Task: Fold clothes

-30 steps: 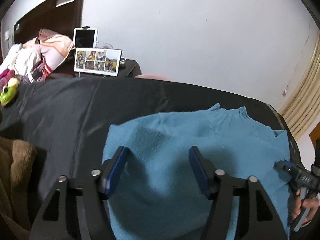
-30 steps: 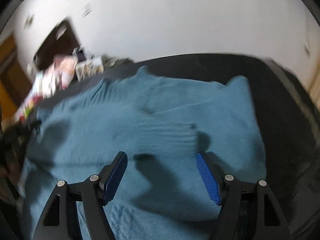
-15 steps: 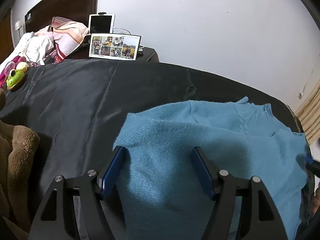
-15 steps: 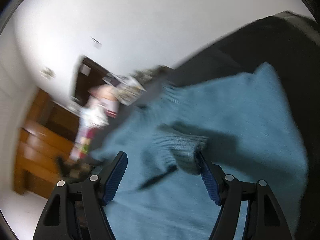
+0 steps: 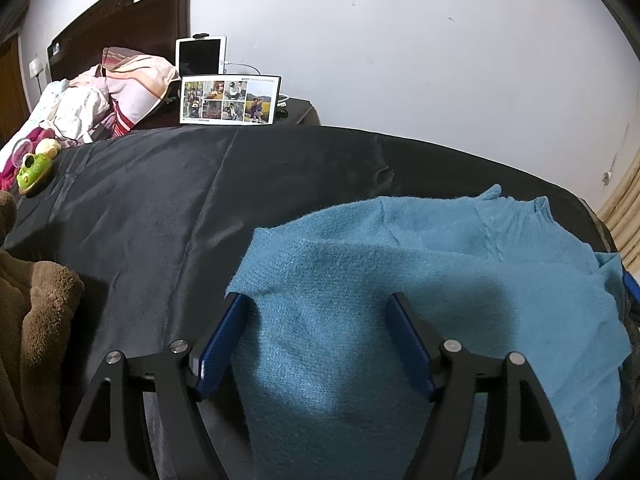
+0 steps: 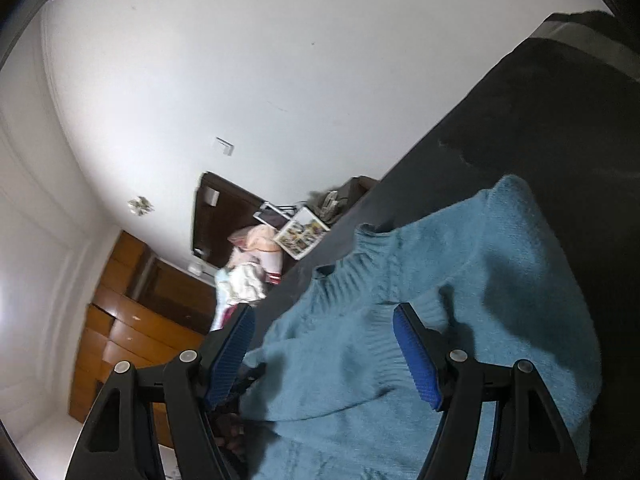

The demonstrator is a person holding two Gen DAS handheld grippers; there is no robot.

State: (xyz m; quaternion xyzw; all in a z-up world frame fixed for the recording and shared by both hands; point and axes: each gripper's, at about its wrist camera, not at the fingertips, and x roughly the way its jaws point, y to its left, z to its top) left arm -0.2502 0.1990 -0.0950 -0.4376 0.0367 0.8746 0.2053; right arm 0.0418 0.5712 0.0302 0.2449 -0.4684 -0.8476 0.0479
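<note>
left wrist: my left gripper (image 5: pixel 316 332) hangs over the blue sweater (image 5: pixel 420 288), fingers spread, nothing pinched. the sweater lies on the black bed (image 5: pixel 192 208), a brown blanket (image 5: pixel 32 312) at left. right wrist: my right gripper (image 6: pixel 324 344) is tilted above the sweater (image 6: pixel 460 292), fingers spread.

Ahead and to the left of the left gripper (image 5: pixel 316 340), a broad stretch of the black bed cover (image 5: pixel 160 208) is left bare. That stretch is bounded at the near left by a brown fleece blanket (image 5: pixel 36 312), at the far left by a green toy (image 5: pixel 34 170) and a heap of clothes (image 5: pixel 96 96), and at the far edge by a photo board (image 5: pixel 229 99) and a tablet (image 5: pixel 201 56). The room directly under and to the right of the gripper is taken up by the blue sweater (image 5: pixel 420 280).
</note>
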